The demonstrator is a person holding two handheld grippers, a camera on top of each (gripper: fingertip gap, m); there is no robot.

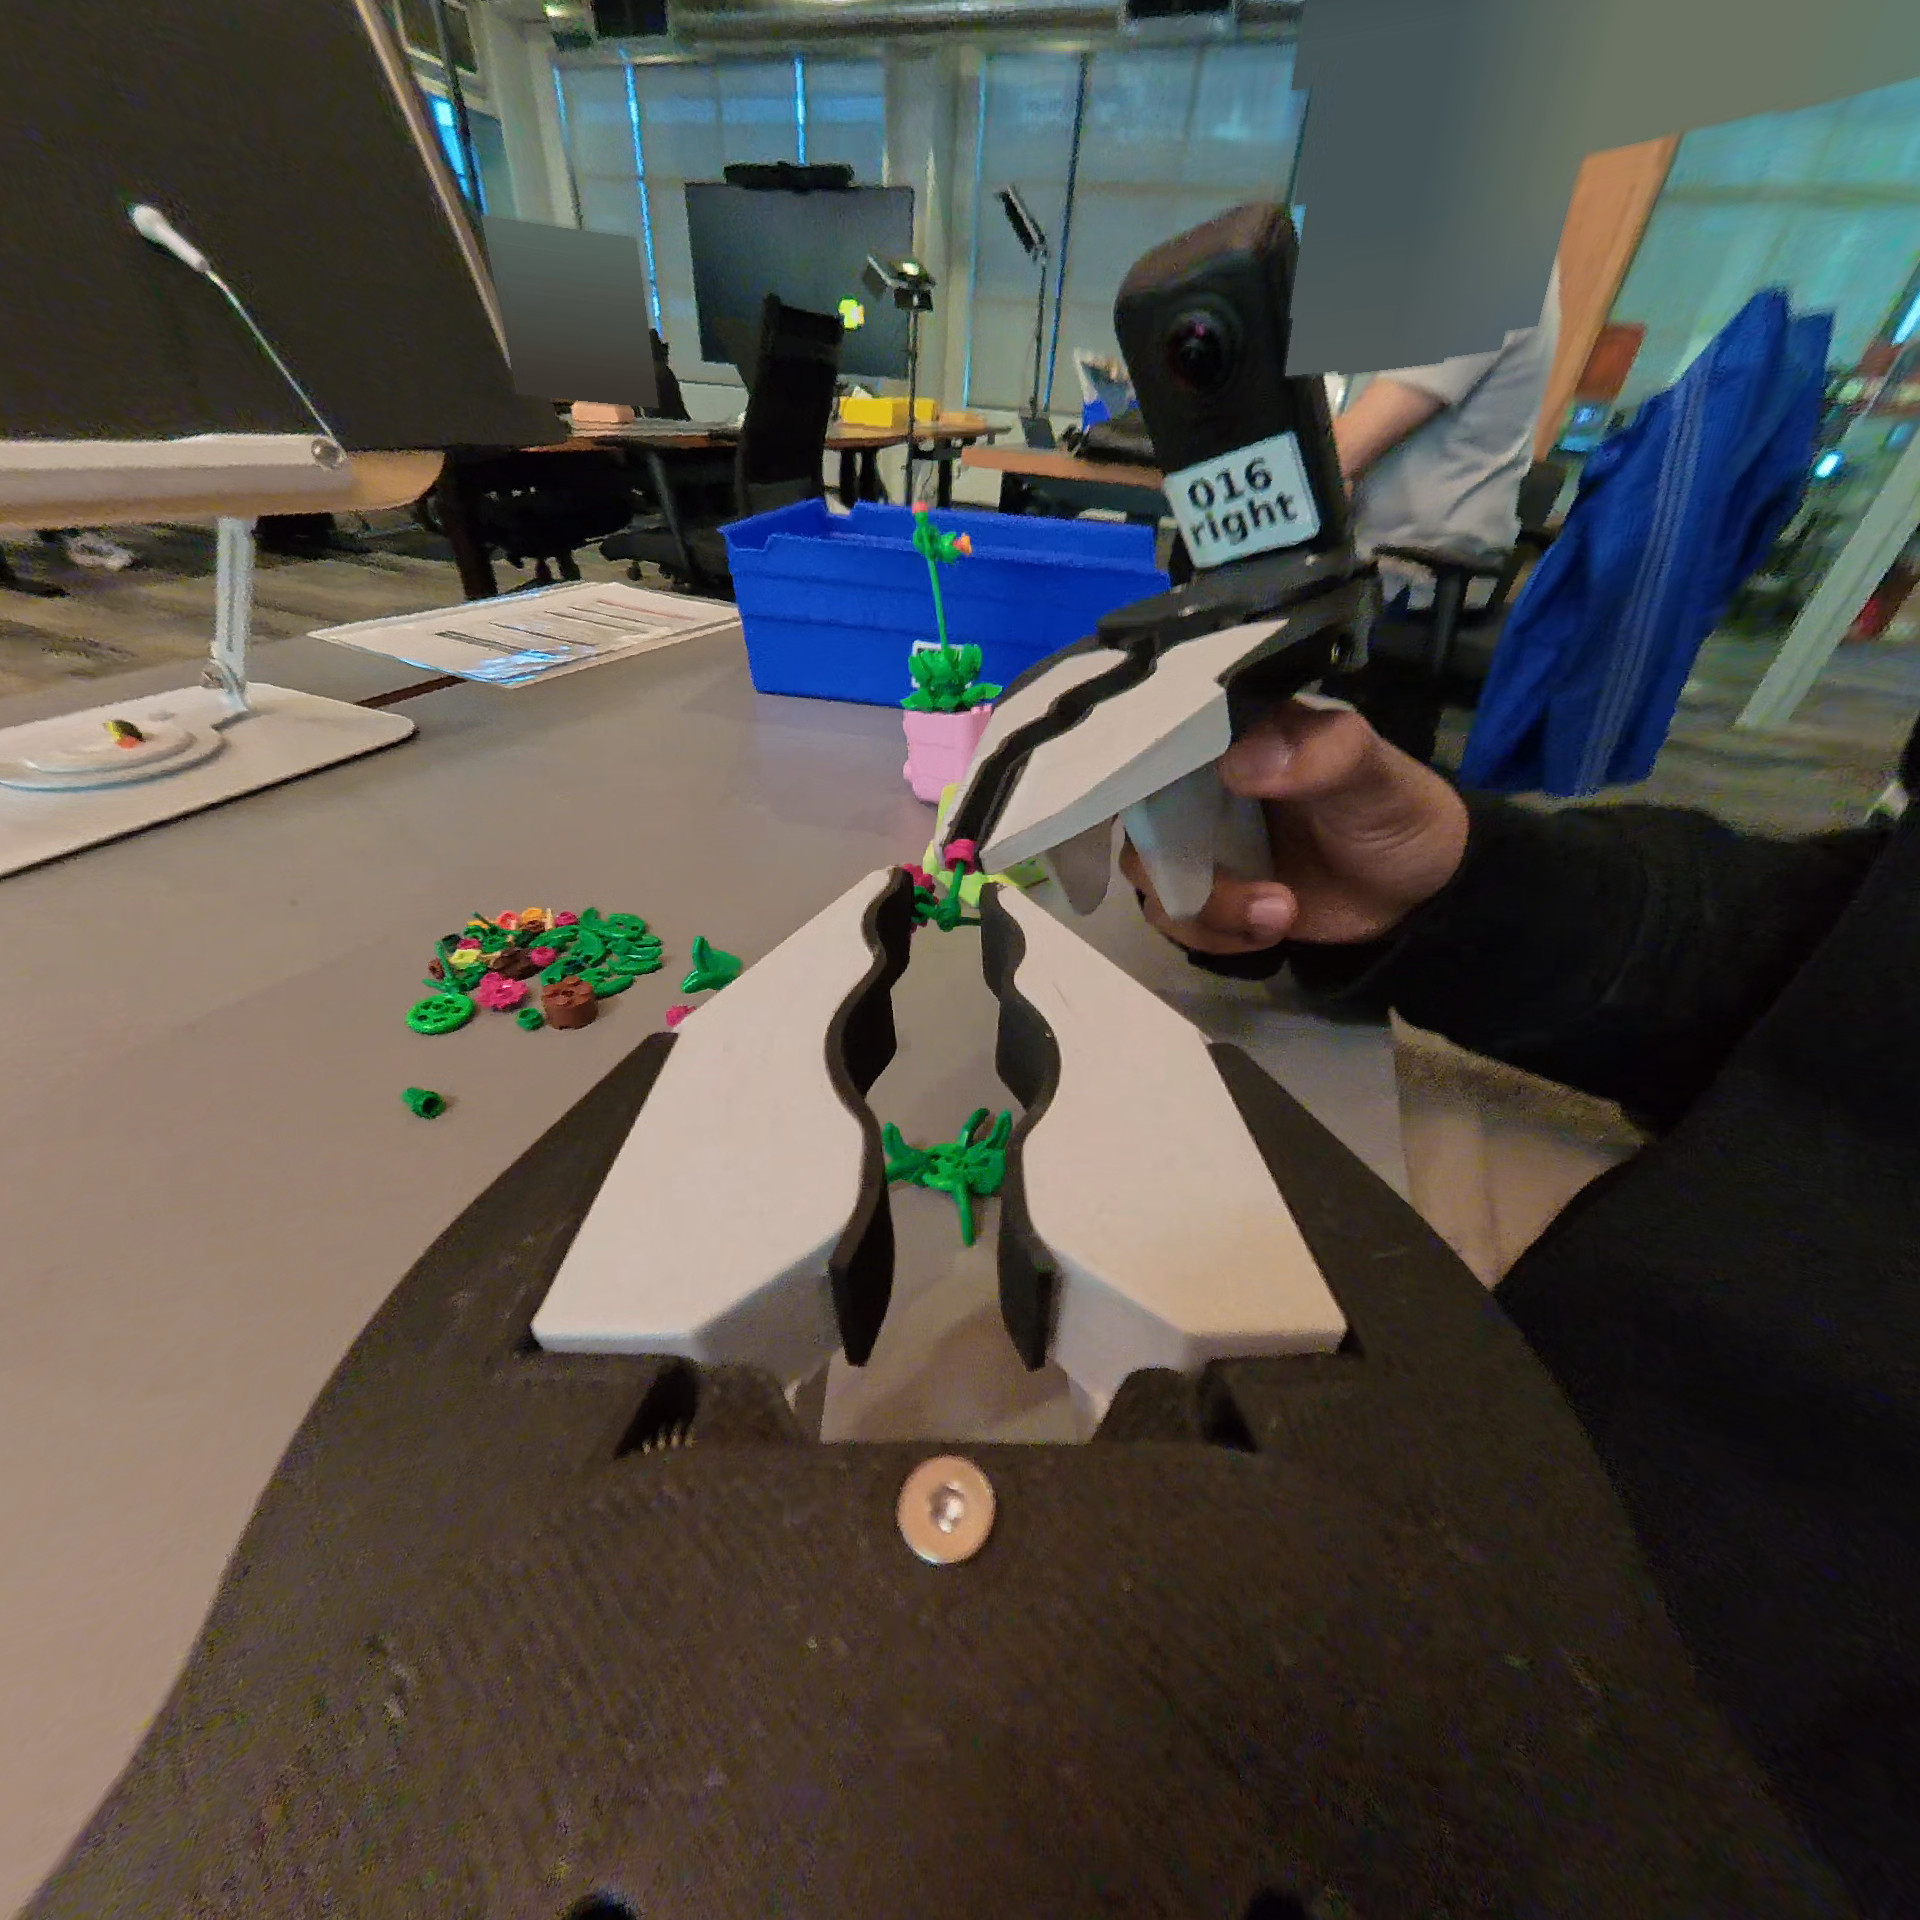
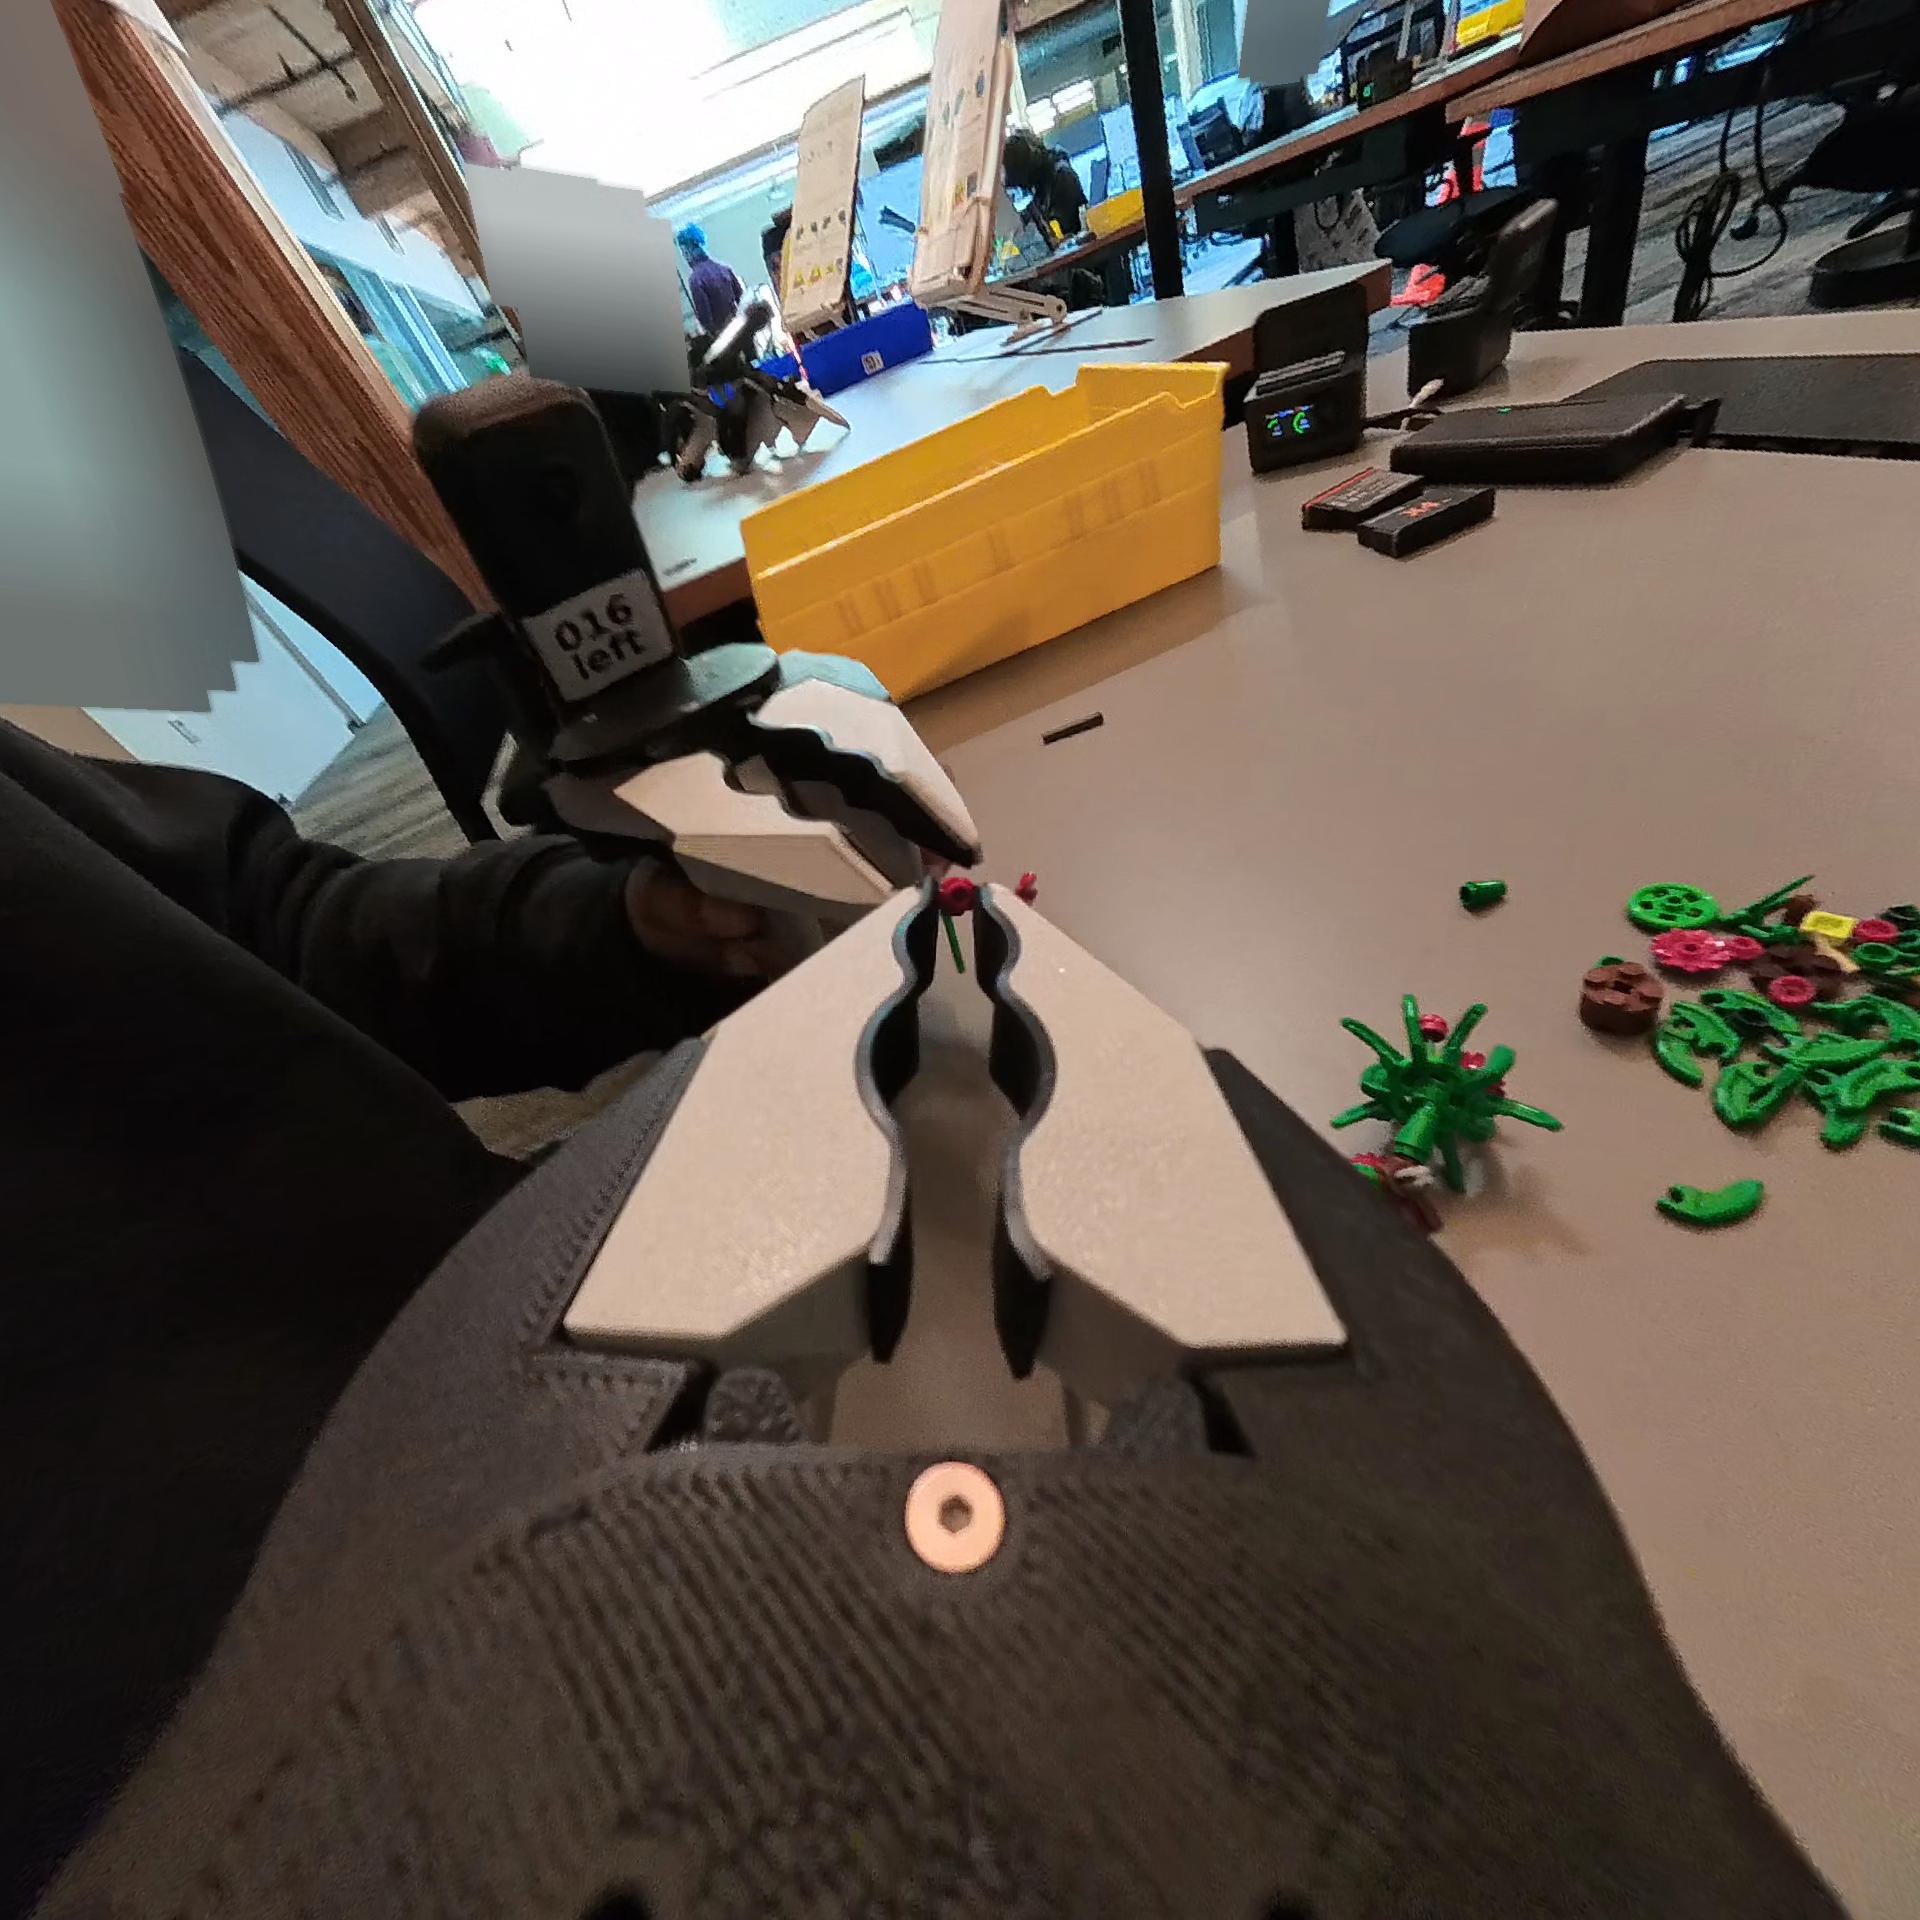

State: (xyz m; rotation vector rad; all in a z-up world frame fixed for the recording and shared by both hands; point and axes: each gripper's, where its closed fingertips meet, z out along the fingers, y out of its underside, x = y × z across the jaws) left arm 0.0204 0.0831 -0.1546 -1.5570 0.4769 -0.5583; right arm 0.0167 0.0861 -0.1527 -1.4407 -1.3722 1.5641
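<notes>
A small flower sprig (image 1: 948,902), a green stem with pink blossoms, is held above the grey table (image 1: 312,1039) between both grippers. My left gripper (image 1: 943,896) has its jaws a narrow gap apart, closed around the sprig's green lower part. My right gripper (image 1: 966,844) comes in from the right and pinches the sprig's top blossom. In the right wrist view the blossom and stem (image 2: 956,914) sit between the right gripper's tips (image 2: 961,891), with the left gripper (image 2: 968,857) touching just above. A green leafy piece (image 1: 951,1164) lies on the table under the left fingers.
A pile of loose green, pink and brown pieces (image 1: 540,961) lies to the left, also seen in the right wrist view (image 2: 1808,997). A pink pot with a tall plant (image 1: 940,748) stands before a blue bin (image 1: 831,613). Also here: a yellow bin (image 2: 987,530), black devices (image 2: 1538,436), a white stand base (image 1: 208,748). Both grippers' tips are close together, under 4 cm apart. Left tips and right tips are each some 10 cm from the green leafy piece (image 1: 951,1164).
</notes>
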